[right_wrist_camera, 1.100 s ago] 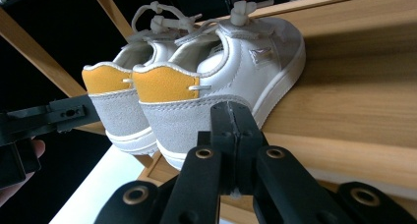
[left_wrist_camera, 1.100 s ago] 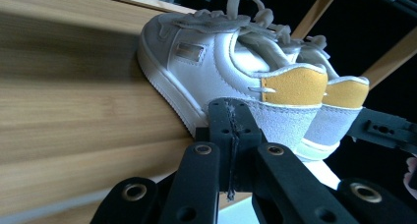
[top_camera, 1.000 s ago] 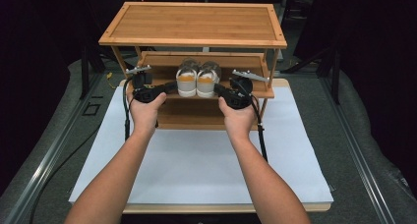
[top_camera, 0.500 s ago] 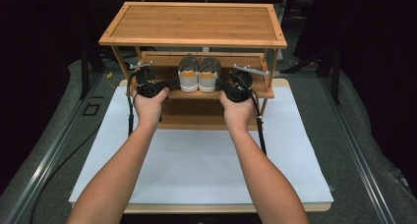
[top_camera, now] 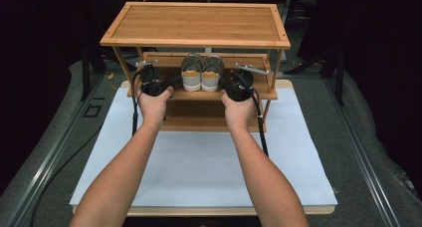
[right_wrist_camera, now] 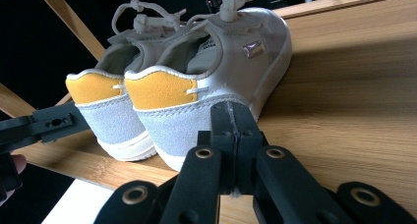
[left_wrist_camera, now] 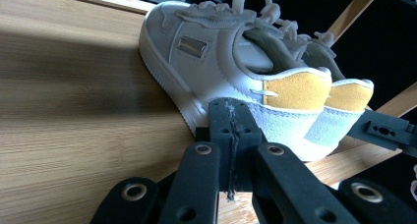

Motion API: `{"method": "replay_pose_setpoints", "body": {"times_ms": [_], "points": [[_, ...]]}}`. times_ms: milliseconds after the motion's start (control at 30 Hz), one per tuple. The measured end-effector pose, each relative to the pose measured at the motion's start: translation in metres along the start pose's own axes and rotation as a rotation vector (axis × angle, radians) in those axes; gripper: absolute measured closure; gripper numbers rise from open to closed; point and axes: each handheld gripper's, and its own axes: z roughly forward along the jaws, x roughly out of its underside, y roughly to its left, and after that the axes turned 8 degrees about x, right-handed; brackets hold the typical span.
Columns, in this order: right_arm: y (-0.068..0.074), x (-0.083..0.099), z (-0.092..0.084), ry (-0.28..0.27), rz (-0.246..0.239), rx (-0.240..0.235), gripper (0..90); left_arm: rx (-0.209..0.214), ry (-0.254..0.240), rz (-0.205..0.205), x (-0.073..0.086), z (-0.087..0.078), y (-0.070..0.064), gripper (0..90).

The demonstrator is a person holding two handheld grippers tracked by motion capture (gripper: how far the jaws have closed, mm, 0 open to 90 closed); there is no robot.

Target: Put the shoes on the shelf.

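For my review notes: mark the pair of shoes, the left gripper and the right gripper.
pair of shoes (top_camera: pixel 201 77), high view, on the heels.
left gripper (left_wrist_camera: pixel 231 118), left gripper view, at its shut jaw tips.
right gripper (right_wrist_camera: pixel 231 120), right gripper view, at its shut jaw tips.

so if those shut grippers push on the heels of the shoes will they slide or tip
The shoes will probably slide, not tip: flat soles sit on the smooth wooden shelf. They look light, so both should move easily. The padded heels may give slightly under the shut left gripper and right gripper, and the loose laces could drag.
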Motion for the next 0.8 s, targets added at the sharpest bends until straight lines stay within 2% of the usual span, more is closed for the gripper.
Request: {"method": "replay_pose_setpoints", "body": {"times_ms": [100, 133, 167, 267, 433, 467, 600, 633, 667, 700, 800], "points": [[-0.0005, -0.0003, 0.0008, 0.001, 0.003, 0.001, 90.0, 0.004, 0.000, -0.005, -0.0002, 0.0009, 0.0014, 90.0], [-0.0004, -0.0011, 0.0001, 0.019, -0.005, 0.002, 90.0, -0.002, -0.009, -0.004, 0.0001, 0.0020, 0.0011, 90.0], [0.0004, -0.0008, 0.0013, 0.002, -0.003, 0.012, 90.0, -0.003, -0.010, -0.004, 0.0001, 0.0021, 0.0011, 90.0], [0.0007, -0.0009, 0.0027, -0.007, 0.000, -0.001, 90.0, 0.001, -0.007, -0.004, -0.0003, 0.0023, 0.0023, 90.0], [0.0003, -0.0011, 0.0012, 0.010, 0.000, 0.015, 90.0, -0.018, -0.012, 0.019, 0.0017, 0.0020, -0.0011, 90.0], [0.0000, -0.0006, 0.0020, 0.001, 0.006, 0.004, 90.0, -0.020, -0.014, 0.020, 0.0020, 0.0019, -0.0012, 90.0], [-0.0003, -0.0011, 0.0011, 0.014, 0.006, 0.004, 90.0, -0.024, -0.013, 0.005, 0.0015, 0.0011, -0.0028, 90.0], [-0.0001, -0.0004, 0.0027, -0.010, 0.015, -0.001, 90.0, -0.022, -0.009, 0.010, 0.0012, 0.0004, -0.0030, 90.0], [-0.0004, -0.0009, 0.0017, 0.005, 0.013, 0.007, 90.0, -0.014, -0.009, 0.013, 0.0012, -0.0001, -0.0027, 90.0], [-0.0012, -0.0011, 0.0010, 0.013, 0.013, -0.008, 90.0, -0.010, -0.007, 0.011, 0.0012, -0.0003, -0.0024, 89.9], [-0.0010, -0.0009, 0.0005, 0.012, 0.012, -0.012, 90.0, -0.004, -0.007, 0.002, 0.0015, -0.0011, -0.0020, 89.9]]}}
